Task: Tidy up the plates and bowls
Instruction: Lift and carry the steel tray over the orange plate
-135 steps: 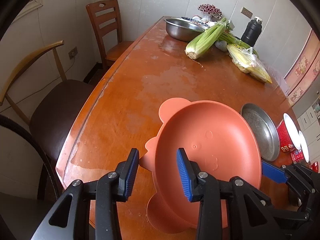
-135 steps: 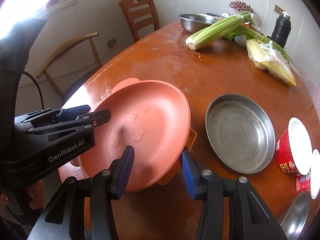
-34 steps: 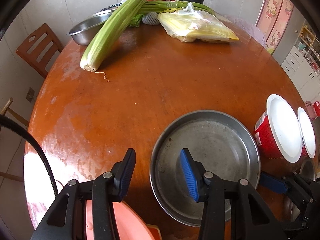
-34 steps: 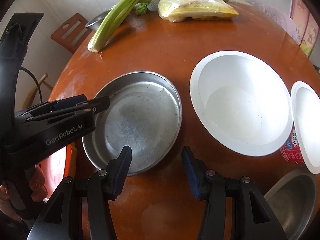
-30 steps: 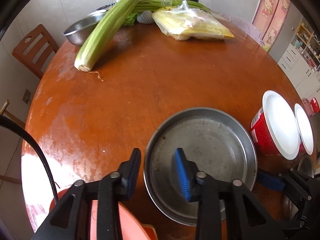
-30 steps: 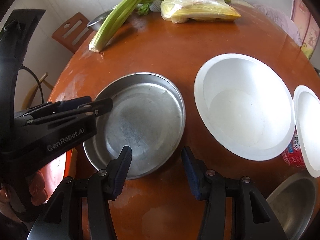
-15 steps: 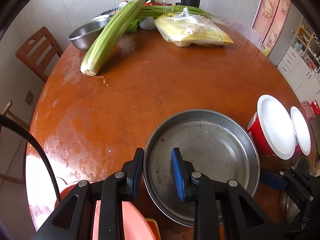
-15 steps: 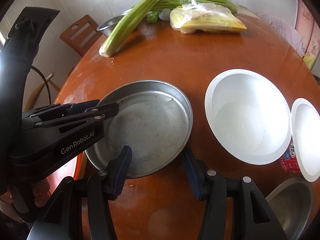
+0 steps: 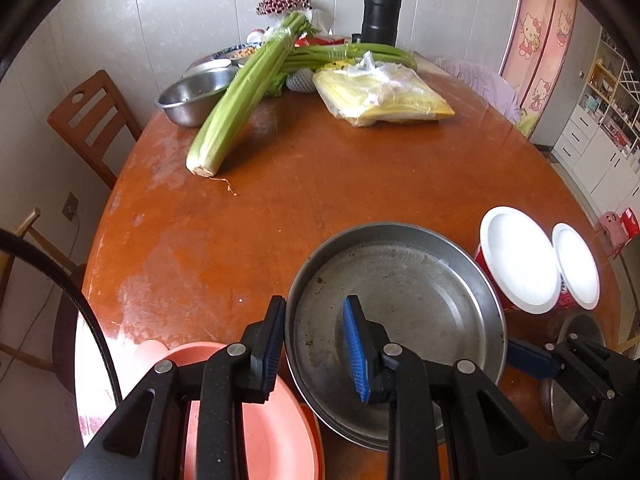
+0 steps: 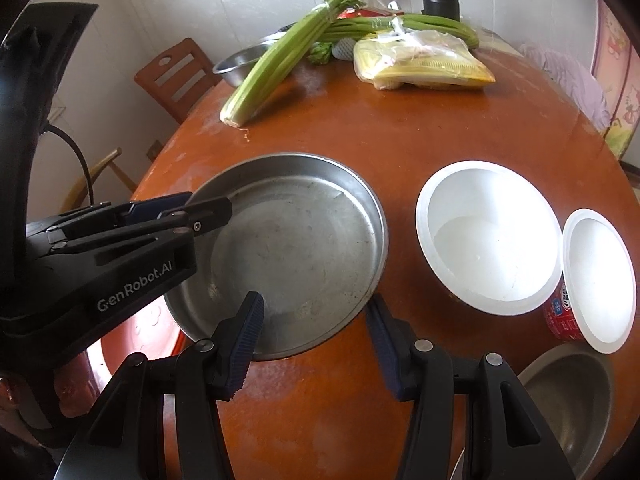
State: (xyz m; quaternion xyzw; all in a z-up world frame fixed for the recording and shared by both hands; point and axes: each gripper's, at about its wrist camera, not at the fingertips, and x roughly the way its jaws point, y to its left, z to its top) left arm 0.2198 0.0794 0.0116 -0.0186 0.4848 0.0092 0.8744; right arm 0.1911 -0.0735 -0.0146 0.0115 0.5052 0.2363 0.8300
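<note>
- The steel plate (image 9: 416, 292) is round, shallow and dull grey, with scratches and dark specks on its flat bottom; it holds nothing.
- It sits at 6 o'clock on the tabletop (image 9: 320, 184), its near edge raised over the pink plate (image 9: 256, 424) at 7 o'clock.
- The left gripper (image 9: 316, 344) has its jaws clamped on the steel plate's rim at the plate's 8 o'clock: one blue pad inside, the other outside.
- The right gripper (image 10: 316, 340) hangs at the plate's 5 o'clock with its jaws apart, holding nothing.
- Plates: two, one steel and one pink.
- Two white-lined red cups (image 10: 488, 236) stand side by side at 4 o'clock from the steel plate; both look bare inside.
- Steel bowls: two. One small steel bowl (image 10: 568, 400) lies at 5 o'clock; its inside is in shadow, so I cannot tell its contents. A far steel bowl (image 9: 192, 96) sits at 11 o'clock, touched by the celery (image 9: 248, 92).
- At 12 o'clock lie a yellow bag (image 9: 384, 96) and a black flask (image 9: 380, 16).
</note>
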